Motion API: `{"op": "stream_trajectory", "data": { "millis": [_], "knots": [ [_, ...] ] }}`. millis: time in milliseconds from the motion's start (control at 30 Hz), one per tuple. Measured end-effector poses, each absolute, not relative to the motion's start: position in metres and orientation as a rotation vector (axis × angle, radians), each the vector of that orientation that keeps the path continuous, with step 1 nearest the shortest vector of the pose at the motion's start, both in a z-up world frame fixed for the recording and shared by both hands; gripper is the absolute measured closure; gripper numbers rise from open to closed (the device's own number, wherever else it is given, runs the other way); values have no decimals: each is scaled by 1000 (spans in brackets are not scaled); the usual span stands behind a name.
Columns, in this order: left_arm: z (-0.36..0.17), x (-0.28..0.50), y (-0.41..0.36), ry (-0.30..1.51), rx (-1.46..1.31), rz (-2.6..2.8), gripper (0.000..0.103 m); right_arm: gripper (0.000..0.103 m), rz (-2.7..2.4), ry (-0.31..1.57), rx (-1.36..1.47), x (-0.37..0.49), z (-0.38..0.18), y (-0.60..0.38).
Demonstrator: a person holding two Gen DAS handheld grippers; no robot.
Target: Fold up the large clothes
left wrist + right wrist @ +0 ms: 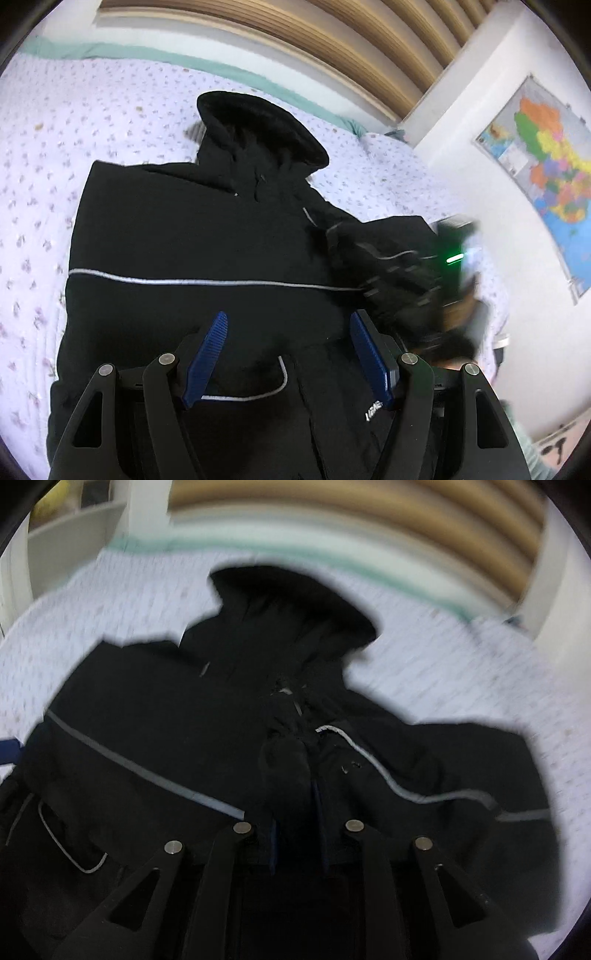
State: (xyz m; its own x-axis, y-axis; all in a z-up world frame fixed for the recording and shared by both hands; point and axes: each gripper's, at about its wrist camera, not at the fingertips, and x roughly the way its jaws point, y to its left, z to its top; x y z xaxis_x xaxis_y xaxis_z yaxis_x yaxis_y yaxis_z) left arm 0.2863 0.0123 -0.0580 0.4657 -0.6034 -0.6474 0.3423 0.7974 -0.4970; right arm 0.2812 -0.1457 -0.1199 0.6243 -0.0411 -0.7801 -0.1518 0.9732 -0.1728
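A large black hooded jacket (pixel 192 229) with thin grey reflective stripes lies spread on the bed, hood (pixel 266 125) toward the headboard. My left gripper (pixel 288 325) hovers open and empty over the jacket's lower front, its blue pads wide apart. In the left wrist view the right gripper (pixel 454 258) shows as a blur at the jacket's right side, lifting a bunched sleeve (pixel 388 254). In the right wrist view the jacket (pixel 155 738) fills the frame, and my right gripper (pixel 297 797) is shut on a bunched fold of black sleeve fabric (pixel 284 768).
The bed has a white floral sheet (pixel 110 118) with a green edge and a slatted wooden headboard (pixel 332 40). A white wall with a colourful map (pixel 546 158) stands at the right. The person's head (pixel 454 350) shows low right.
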Motion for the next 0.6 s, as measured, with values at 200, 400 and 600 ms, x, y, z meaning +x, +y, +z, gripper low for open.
{"op": "stream_trajectory", "data": {
  "millis": [200, 400, 600],
  "knots": [
    [-71, 293, 13, 965, -320, -605, 33, 62, 59, 959, -288, 291, -146, -130],
    [-86, 320, 0, 1042, -521, -701, 33, 36, 193, 858, -58, 242, -82, -181],
    [-98, 354, -73, 1087, -445, -693, 33, 36, 108, 777, 25, 204, -50, -237]
  ]
}}
